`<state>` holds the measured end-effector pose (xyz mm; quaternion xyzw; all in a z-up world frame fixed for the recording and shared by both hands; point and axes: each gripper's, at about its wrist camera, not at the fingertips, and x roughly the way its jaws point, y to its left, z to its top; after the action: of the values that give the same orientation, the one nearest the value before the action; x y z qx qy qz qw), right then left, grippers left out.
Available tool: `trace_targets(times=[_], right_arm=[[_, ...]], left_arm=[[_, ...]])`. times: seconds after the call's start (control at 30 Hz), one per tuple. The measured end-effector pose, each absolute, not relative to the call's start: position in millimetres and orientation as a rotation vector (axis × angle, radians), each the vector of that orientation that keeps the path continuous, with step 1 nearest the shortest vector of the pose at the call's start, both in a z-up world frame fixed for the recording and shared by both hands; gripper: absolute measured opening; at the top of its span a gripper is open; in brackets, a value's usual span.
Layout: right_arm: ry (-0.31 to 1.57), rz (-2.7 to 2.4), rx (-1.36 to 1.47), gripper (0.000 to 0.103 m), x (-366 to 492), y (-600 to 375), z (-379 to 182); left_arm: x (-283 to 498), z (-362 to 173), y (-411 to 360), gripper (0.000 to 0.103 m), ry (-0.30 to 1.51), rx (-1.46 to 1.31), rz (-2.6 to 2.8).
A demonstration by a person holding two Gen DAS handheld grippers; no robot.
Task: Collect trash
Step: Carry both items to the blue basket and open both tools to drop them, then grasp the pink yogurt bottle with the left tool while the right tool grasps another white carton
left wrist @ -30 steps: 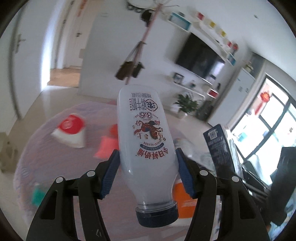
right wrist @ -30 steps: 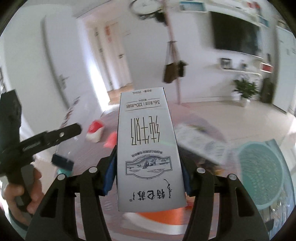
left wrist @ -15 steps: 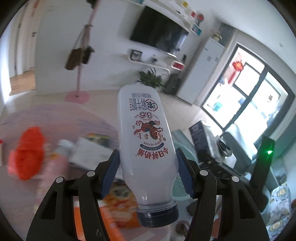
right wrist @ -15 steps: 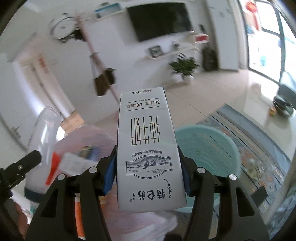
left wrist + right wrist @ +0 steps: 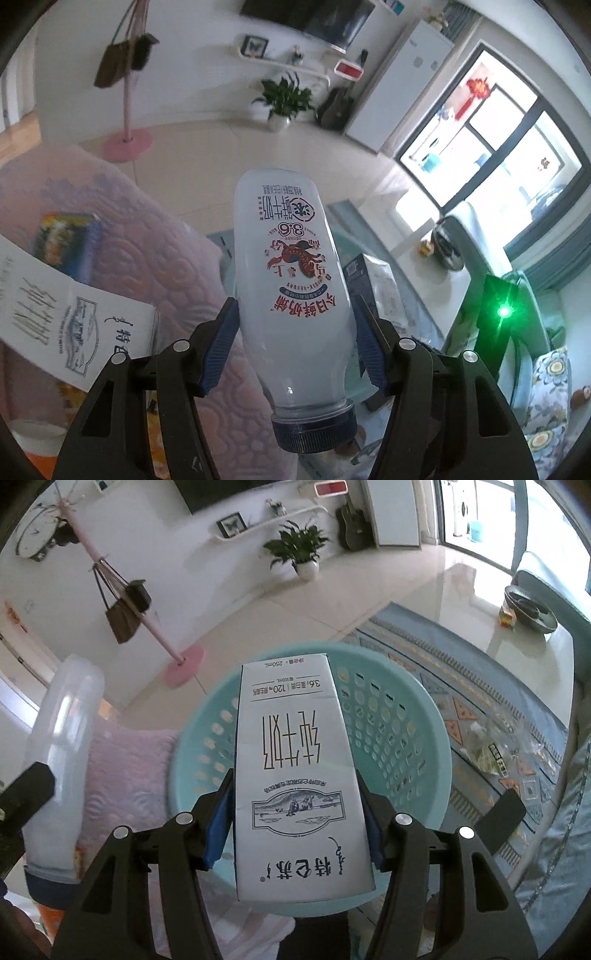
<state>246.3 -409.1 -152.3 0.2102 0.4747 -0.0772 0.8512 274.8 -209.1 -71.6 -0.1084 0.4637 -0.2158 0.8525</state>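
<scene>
My left gripper (image 5: 293, 345) is shut on an empty white milk bottle (image 5: 291, 288) with a dark blue cap, held cap toward the camera. My right gripper (image 5: 293, 819) is shut on a white 250 mL milk carton (image 5: 295, 775), held directly over a teal perforated basket (image 5: 402, 731) on the floor. The bottle also shows at the left of the right wrist view (image 5: 59, 760). The carton's dark side (image 5: 356, 273) shows just right of the bottle in the left wrist view.
A pink quilted table cover (image 5: 122, 258) holds another white milk carton (image 5: 62, 325), a colourful box (image 5: 66, 240) and orange packaging. A patterned blue rug (image 5: 491, 716) with a clear wrapper (image 5: 491, 749) lies beside the basket. A coat stand (image 5: 147, 627) stands beyond.
Both grippers have swung right, away from the table, holding their items. The teal basket has come in under the carton in the right wrist view.
</scene>
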Motion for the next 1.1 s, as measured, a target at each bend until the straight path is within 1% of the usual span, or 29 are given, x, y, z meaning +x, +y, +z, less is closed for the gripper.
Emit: trace_targets(times=[0.1,0.17,0.23,0.3,0.33,0.6,0.8,0.9,1.1], right_arm=[[1.016,-0.166,0.449,0.057,248,-410,-160],[1.02,-0.163,0.464,0.057,246,-413,-161],[1.013,-0.168,0.469,0.058,244,-416,-161],[1.003,-0.17,0.475,0.062,241,-419,-157],[0.996,-0.169,0.478,0.062,240,-420,-155],[0.949,-0.152,0.467,0.062,222,-412,-127],[0.886,-0.081,0.405,0.062,209,-383,-93],[0.846,-0.026,0.359,0.063,204,-359,-74],[0.758,0.121,0.237,0.065,197,-300,-43]], left_arm=[[271,-74,-221,0.06,0.968,-0.16,-0.444],[270,-69,-225,0.066,0.956,-0.154,-0.457],[267,-64,-228,0.068,0.939,-0.138,-0.451],[264,-59,-227,0.07,0.922,-0.129,-0.453],[262,-57,-225,0.072,0.916,-0.134,-0.456],[241,-36,-218,0.072,0.854,-0.137,-0.46],[211,-13,-200,0.072,0.773,-0.13,-0.454],[196,-1,-183,0.073,0.733,-0.14,-0.441],[171,20,-124,0.075,0.658,-0.194,-0.381]])
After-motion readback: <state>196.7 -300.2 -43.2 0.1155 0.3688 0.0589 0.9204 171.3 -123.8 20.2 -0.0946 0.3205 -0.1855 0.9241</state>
